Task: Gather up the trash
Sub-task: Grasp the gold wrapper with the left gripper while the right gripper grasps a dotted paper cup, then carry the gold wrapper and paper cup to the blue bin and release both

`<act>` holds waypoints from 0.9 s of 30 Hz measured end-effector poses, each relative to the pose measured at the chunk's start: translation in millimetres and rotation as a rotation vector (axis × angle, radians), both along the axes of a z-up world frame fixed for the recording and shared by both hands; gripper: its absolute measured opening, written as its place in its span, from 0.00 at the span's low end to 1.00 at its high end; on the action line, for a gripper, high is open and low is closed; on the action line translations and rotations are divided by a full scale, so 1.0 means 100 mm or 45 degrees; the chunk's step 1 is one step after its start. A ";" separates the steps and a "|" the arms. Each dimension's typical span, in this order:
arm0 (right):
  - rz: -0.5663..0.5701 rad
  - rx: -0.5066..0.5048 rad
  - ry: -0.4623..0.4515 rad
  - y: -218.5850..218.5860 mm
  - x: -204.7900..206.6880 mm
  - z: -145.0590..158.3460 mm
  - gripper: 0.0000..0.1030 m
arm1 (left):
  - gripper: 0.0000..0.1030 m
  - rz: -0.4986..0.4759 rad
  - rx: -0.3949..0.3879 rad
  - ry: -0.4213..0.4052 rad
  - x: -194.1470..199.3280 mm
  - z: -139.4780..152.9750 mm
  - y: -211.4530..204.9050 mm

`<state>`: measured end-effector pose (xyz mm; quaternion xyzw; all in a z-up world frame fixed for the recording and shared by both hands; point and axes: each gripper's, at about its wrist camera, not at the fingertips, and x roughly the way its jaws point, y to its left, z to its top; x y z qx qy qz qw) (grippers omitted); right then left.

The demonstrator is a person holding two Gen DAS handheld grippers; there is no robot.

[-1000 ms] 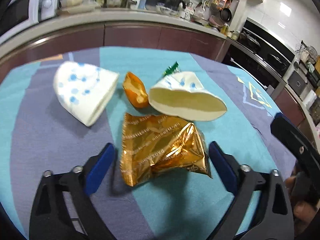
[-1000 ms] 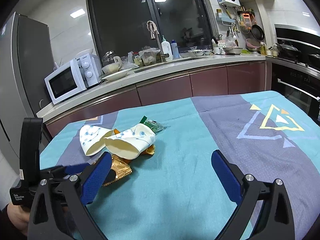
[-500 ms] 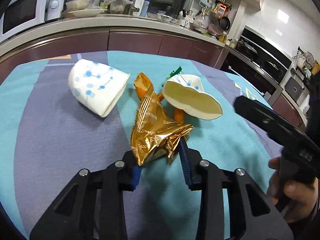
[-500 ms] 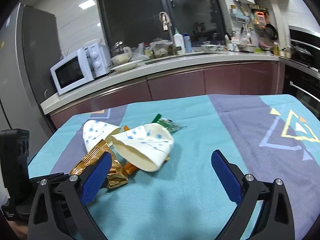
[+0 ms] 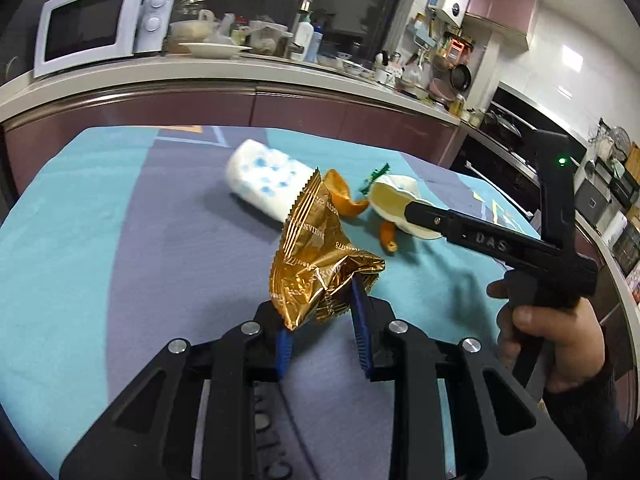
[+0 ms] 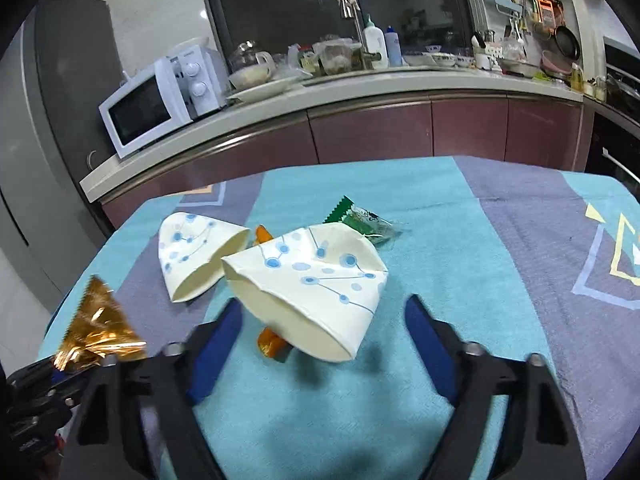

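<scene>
The left gripper has its jaws closed on the lower corner of the gold wrapper, which stands crumpled above the blue pads and is lifted off the tablecloth; the hold is only on a fold of thin foil, so the wrapper could slide out if the gripper swings quickly. The right gripper has its jaws spread wide on either side of the nearer paper cup, which lies on its side, flattened, mouth toward the camera; whether the left pad already touches the cup's rim is hard to judge through the blur.

Just left of that cup lies a second paper cup, also on its side, and the two look close enough to touch; an orange peel pokes out from under the nearer cup, with another piece between the cups; a green wrapper rests just beyond, at the far side of the pile.

The risk from here, as I judge it: if the jaws close across the squashed cup's wide mouth it may buckle and squirt out forward, or drag the peel and nudge the neighbouring cup; no bin shows in either view, so the place for dropping the trash is unknown.
</scene>
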<state>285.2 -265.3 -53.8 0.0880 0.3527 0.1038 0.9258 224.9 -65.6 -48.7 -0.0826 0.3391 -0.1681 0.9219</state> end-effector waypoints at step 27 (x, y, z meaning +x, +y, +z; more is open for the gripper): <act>0.037 -0.060 -0.242 0.25 -0.72 0.73 0.06 | 0.26 0.114 -0.111 -0.179 -0.72 0.46 0.60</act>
